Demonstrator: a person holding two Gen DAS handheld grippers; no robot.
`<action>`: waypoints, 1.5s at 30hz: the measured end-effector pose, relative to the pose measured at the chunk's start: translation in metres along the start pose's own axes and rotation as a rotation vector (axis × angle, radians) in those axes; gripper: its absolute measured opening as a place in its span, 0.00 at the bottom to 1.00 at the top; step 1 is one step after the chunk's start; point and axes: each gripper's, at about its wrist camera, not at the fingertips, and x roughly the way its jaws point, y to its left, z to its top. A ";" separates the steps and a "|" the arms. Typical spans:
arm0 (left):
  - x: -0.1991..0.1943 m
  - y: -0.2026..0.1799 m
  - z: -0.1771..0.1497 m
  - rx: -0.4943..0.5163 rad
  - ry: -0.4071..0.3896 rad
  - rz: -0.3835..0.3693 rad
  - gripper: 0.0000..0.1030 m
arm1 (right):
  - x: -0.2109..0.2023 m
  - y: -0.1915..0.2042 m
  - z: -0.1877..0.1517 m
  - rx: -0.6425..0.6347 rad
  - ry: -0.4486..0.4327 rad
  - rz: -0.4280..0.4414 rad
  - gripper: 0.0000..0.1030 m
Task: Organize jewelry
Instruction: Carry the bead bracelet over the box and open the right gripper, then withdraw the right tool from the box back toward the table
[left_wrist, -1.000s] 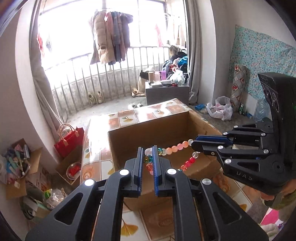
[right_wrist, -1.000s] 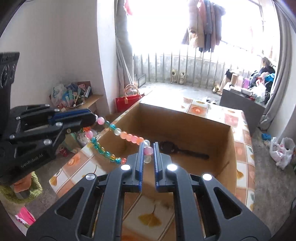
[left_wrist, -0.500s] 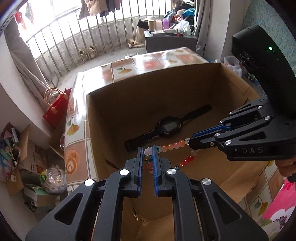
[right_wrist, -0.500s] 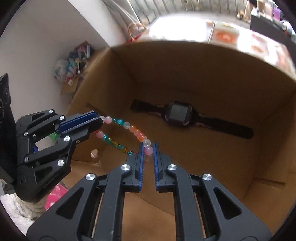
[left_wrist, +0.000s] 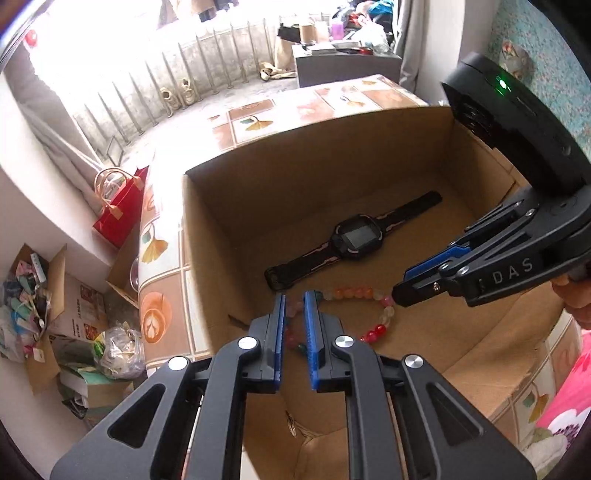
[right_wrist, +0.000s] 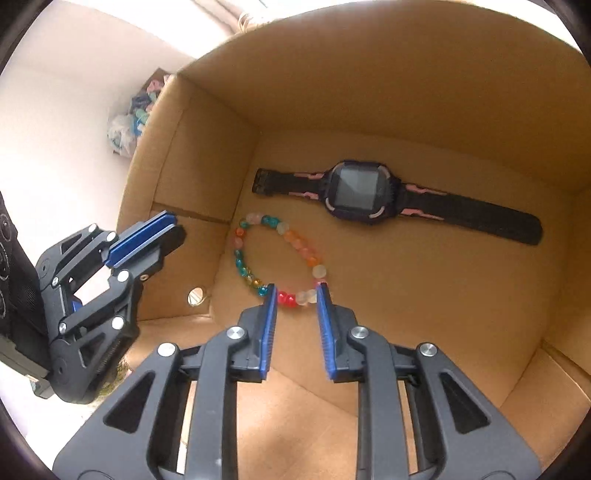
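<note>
the bead bracelet (right_wrist: 275, 258) lies flat on the floor of the cardboard box (right_wrist: 388, 92), spread into an oval loop. in the right wrist view its long axis runs from the far left corner of the box toward the near right, roughly alongside the black watch (right_wrist: 360, 192), which lies stretched out just beyond it, strap ends pointing left and right, face up.

the right gripper (right_wrist: 295, 295) is released, its jaws spread, with the red and clear beads at the loop's near end showing between the tips. the left gripper (left_wrist: 294, 301) is also released, jaws a little apart over the other end of the bracelet (left_wrist: 354, 312); nothing is pinched. the box stands on a tiled table (left_wrist: 251, 122) with a ginkgo-leaf pattern.
</note>
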 end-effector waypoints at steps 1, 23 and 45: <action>-0.006 0.001 -0.002 -0.012 -0.013 -0.001 0.11 | -0.004 0.000 -0.001 -0.003 -0.023 0.001 0.24; -0.065 -0.007 -0.117 -0.248 -0.152 0.017 0.41 | -0.077 -0.020 -0.176 0.103 -0.414 0.032 0.44; -0.046 0.009 -0.110 -0.300 -0.174 -0.016 0.41 | -0.075 -0.035 -0.184 0.194 -0.471 -0.024 0.40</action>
